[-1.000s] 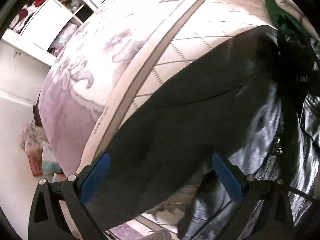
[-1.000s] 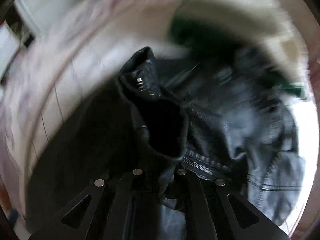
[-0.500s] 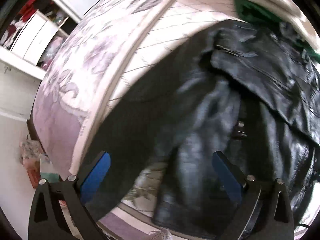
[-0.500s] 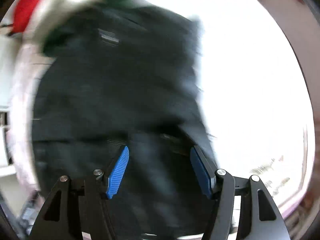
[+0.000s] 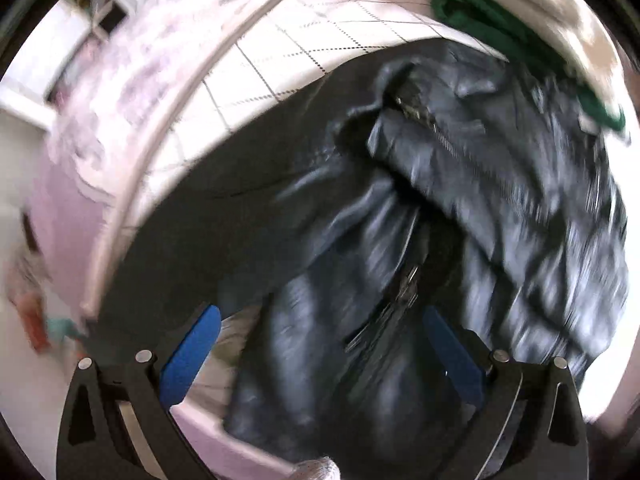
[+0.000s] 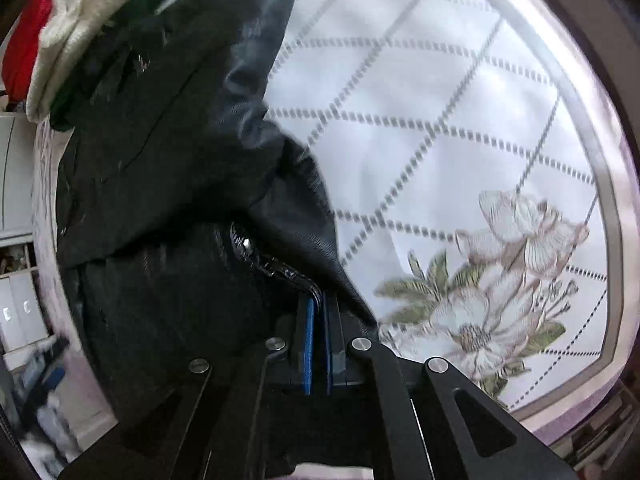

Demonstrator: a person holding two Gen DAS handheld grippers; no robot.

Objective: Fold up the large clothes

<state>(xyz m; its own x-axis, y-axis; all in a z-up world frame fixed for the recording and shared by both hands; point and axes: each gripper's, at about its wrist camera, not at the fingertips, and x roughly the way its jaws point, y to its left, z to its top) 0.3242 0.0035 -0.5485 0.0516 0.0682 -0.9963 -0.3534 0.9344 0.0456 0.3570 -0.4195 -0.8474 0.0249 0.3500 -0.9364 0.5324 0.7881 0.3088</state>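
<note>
Across the bedspread, with its dotted diamond grid and printed flowers at 4 o'clock, lay the black leather jacket, crumpled, its long axis running from 6 toward 12 o'clock in the right wrist view. Beyond it, at 11 o'clock, a heap of white, green and red clothes crowded its far end. The right gripper had its blue pads pinched together on the jacket's edge. The left gripper hung wide open above the jacket's zipper, gripping nothing
</note>
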